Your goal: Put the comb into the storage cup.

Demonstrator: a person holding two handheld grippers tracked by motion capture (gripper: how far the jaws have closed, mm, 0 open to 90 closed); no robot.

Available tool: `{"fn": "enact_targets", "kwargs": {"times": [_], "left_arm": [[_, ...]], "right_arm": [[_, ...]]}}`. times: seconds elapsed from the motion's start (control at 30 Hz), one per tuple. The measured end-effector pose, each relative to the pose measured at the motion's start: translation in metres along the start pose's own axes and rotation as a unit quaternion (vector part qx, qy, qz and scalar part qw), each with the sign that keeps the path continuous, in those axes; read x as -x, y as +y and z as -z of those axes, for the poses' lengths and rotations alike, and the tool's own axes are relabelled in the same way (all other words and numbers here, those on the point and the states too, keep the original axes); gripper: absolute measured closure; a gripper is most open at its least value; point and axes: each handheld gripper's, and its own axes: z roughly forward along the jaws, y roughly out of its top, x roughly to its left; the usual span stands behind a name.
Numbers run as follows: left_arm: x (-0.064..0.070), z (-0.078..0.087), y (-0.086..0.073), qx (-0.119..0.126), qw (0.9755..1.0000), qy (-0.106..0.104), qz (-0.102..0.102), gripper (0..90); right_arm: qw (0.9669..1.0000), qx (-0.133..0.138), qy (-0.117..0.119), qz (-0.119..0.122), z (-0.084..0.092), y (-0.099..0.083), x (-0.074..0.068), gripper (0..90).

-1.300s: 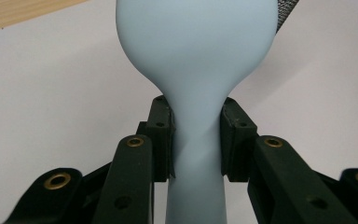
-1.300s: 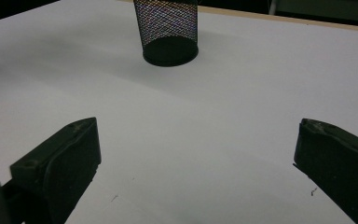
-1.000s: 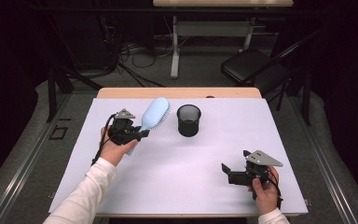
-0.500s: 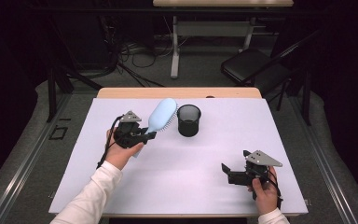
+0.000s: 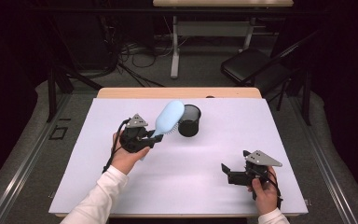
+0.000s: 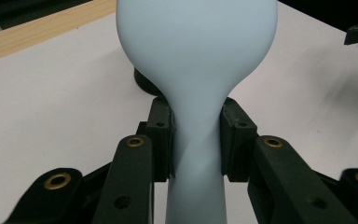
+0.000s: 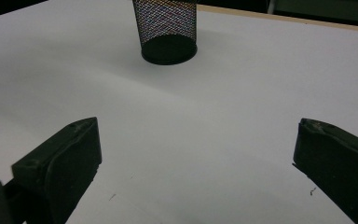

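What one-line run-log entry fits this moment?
left gripper: shut on brush handle | brush head: beside cup rim | right gripper: open, nothing held, low over table | cup: upright

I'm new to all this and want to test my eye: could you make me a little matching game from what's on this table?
Things:
1. hairbrush
2. mesh cup
3. left gripper
4. right gripper

States:
a. jaws wide apart, nothing between them
b. stands upright on the white table
c. pale blue, lifted off the table
d. clamped on a handle

Pairs: 1-c, 2-b, 3-d, 4-a
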Motion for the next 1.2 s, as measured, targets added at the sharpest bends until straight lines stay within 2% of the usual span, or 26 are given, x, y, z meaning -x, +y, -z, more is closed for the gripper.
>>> {"fn": "enact_targets", "kwargs": {"times": [0.57, 1.2], "left_arm": [[0.021, -0.004, -0.002, 0.028, 0.9995, -0.015, -0.006, 69.3], [0.038, -0.007, -0.004, 0.042, 0.9986, -0.025, -0.017, 69.4]], "right_arm": [[0.9999, -0.011, -0.004, -0.005, -0.003, -0.001, 0.0, 0.4], [0.9998, -0.016, 0.004, -0.007, -0.005, 0.0, -0.003, 0.3]]}}
